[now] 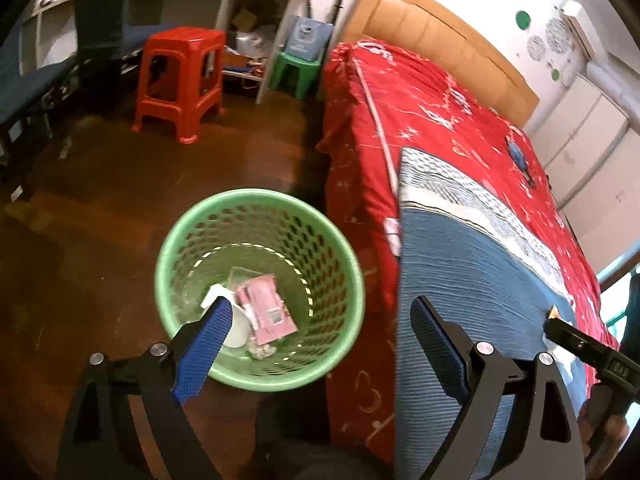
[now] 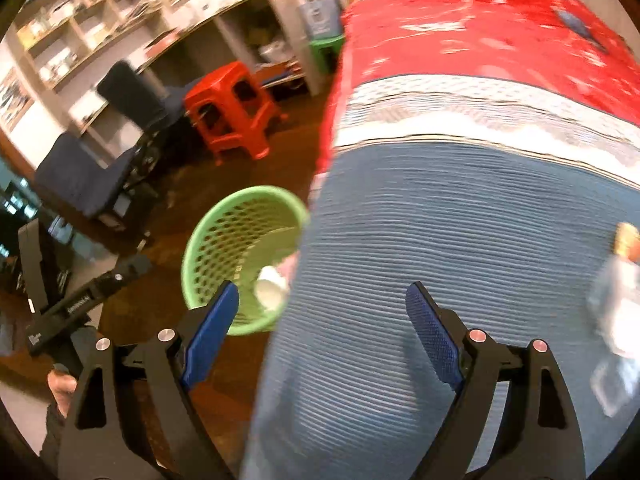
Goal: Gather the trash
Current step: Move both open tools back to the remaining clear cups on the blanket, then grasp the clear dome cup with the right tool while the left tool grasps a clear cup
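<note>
A green perforated basket (image 1: 256,197) stands on the floor against the bed. In it lie a pink wrapper (image 1: 267,307), a white cup (image 1: 237,330) and small crumpled scraps. My left gripper (image 1: 320,304) hovers open between the basket's near rim and the bed's edge, with nothing between its blue pads. My right gripper (image 2: 322,288) is open and empty above the blue blanket (image 2: 440,240), with the basket (image 2: 218,226) to its left. A blurred clear plastic wrapper (image 2: 616,304) with an orange bit on top lies on the blanket at far right.
The bed has a red cover (image 1: 432,92) and a wooden headboard (image 1: 440,28). A red stool (image 1: 180,80), a green stool (image 1: 298,72), dark blue chairs (image 2: 92,176) and shelves (image 1: 248,20) stand across the brown wooden floor (image 1: 100,220). A hand (image 2: 60,390) holds the left tool.
</note>
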`<state>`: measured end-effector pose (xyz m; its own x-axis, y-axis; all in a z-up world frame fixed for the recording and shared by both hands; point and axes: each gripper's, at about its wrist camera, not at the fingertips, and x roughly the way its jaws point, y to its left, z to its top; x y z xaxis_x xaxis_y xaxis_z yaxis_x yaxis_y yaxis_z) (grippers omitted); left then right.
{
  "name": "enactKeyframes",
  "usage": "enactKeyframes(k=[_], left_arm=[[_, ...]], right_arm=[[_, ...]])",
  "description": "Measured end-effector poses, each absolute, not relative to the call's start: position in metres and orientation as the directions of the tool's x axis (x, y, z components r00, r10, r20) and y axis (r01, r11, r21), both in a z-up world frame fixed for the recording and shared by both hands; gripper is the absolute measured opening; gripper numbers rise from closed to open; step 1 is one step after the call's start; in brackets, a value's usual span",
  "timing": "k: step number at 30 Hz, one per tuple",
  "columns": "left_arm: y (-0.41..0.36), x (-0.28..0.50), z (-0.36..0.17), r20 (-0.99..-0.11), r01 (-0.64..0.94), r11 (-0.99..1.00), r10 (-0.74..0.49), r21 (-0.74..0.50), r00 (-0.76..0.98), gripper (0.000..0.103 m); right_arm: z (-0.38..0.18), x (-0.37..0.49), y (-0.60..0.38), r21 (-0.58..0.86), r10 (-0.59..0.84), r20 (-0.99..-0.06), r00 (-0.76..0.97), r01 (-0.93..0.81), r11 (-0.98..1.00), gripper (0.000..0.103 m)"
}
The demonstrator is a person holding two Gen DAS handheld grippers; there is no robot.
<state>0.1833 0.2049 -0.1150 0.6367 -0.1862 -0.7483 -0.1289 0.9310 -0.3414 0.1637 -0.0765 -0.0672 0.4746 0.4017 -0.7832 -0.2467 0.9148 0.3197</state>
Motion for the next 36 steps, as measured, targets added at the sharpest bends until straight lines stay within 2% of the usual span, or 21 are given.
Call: enactKeyframes(k=[14, 17, 25, 36], left_arm=[[0.138, 0.189, -0.098, -0.755, -0.022, 0.954, -0.221, -0.297, 0.617, 0.087], [0.128, 0.191, -0.096, -0.758, -0.010, 0.957, -0.223, -0.289, 0.613, 0.087], [0.099, 0.197, -0.095, -0.766, 0.029, 0.963, -0.232, -0.269, 0.599, 0.087], [0.064, 0.211, -0.098, -0.777, 0.084, 0.961, -0.264, -0.265, 0.572, 0.087]], right_arm=[[-0.058, 0.130, -0.235, 0.159, 0.175, -0.807, 0.565, -0.077, 0.984, 0.085], [-0.064, 0.129, -0.260, 0.135, 0.146, -0.821, 0.551, -0.061, 0.989, 0.081], [-0.084, 0.137, -0.282, 0.065, 0.106, -0.847, 0.520, -0.097, 0.993, 0.071], [-0.103, 0.157, -0.281, 0.030, 0.106, -0.870, 0.482, -0.163, 0.986, 0.068]])
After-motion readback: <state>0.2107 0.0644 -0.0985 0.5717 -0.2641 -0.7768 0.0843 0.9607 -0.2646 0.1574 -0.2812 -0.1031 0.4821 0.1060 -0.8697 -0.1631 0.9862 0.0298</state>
